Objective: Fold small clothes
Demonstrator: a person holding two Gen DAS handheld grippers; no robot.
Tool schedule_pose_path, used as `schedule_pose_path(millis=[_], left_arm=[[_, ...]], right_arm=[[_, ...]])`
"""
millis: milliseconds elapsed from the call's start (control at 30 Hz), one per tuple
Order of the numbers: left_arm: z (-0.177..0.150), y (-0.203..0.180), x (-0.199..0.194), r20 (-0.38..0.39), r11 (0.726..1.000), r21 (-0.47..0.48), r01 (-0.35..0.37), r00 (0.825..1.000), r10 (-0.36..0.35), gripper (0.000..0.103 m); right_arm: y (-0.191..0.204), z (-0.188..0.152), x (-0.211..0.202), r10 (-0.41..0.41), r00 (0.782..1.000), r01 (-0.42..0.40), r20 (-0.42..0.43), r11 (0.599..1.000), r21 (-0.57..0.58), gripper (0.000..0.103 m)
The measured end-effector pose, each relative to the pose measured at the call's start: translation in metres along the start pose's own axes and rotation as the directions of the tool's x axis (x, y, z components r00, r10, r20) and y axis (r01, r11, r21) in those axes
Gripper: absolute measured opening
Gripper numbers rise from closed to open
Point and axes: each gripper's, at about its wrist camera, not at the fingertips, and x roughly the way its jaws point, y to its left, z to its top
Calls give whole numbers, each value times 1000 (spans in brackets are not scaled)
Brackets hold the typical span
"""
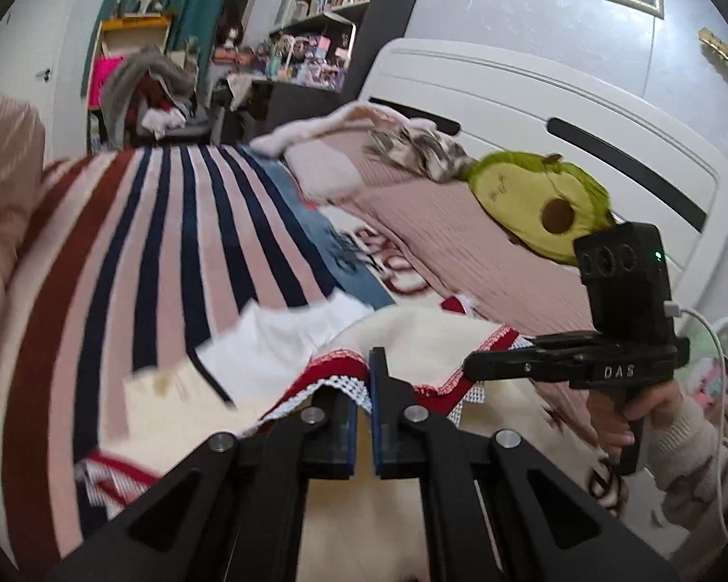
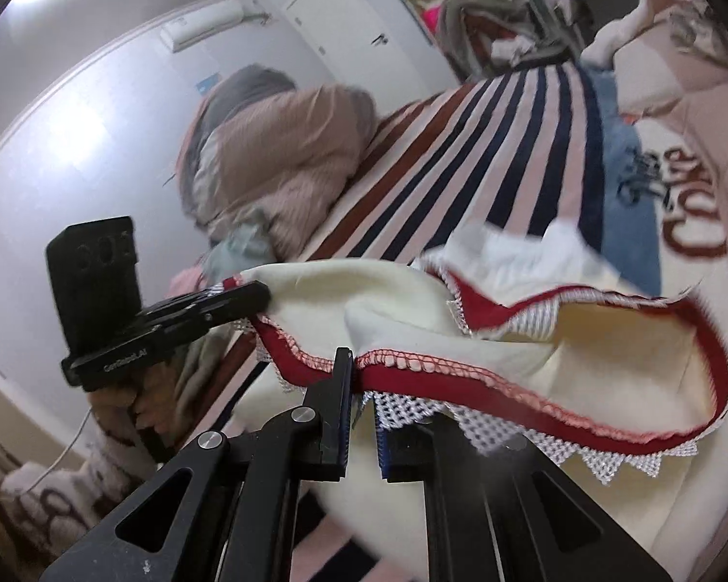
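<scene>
Both claws, left point(image 1: 370, 373) and right point(image 2: 361, 388), pinch the garment's point(image 2: 631, 363) red hem point(image 2: 461, 380); judged best carried taut and level over the bed point(image 1: 170, 242)

I see left gripper point(image 1: 370, 378) clamped on cream garment point(image 1: 412, 339) at its red hem; right gripper point(image 1: 471, 367) pinching the same hem, striped bedspread point(image 1: 145, 252) underneath.

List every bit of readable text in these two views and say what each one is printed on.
"DAS": white letters on the side of the right claw, seen from the left wrist view.
A white brand mark on the body of the left claw, in the right wrist view: too blurred to read surely.
Large dark red lettering on the blanket: only partly visible, not readable.
Books and boxes on the shelves: too small to read.
</scene>
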Motion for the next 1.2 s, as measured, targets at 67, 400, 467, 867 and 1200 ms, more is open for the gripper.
schedule_pose_path(millis=[67,400,467,867,1200], left_arm=[[13,8,13,11,1000,3,-21,1000,21,2],[34,52,79,-22,980,-13,-198,980,198,5],[34,57,86,-27,975,-3,-220,975,220,5],[55,55,61,69,966,36,-255,965,252,79],[-38,61,-29,-62,953,-91,-290,956,285,82]], right_arm=[[-7,15,6,-35,999,35,27,999,-8,3],[-41,48,47,-179,980,185,89,981,-63,7],[-52,52,47,-213,972,219,101,974,-49,7],[-79,45,16,-389,913,394,120,919,-13,38],[-97,-11,-30,-477,878,475,26,878,57,54]])
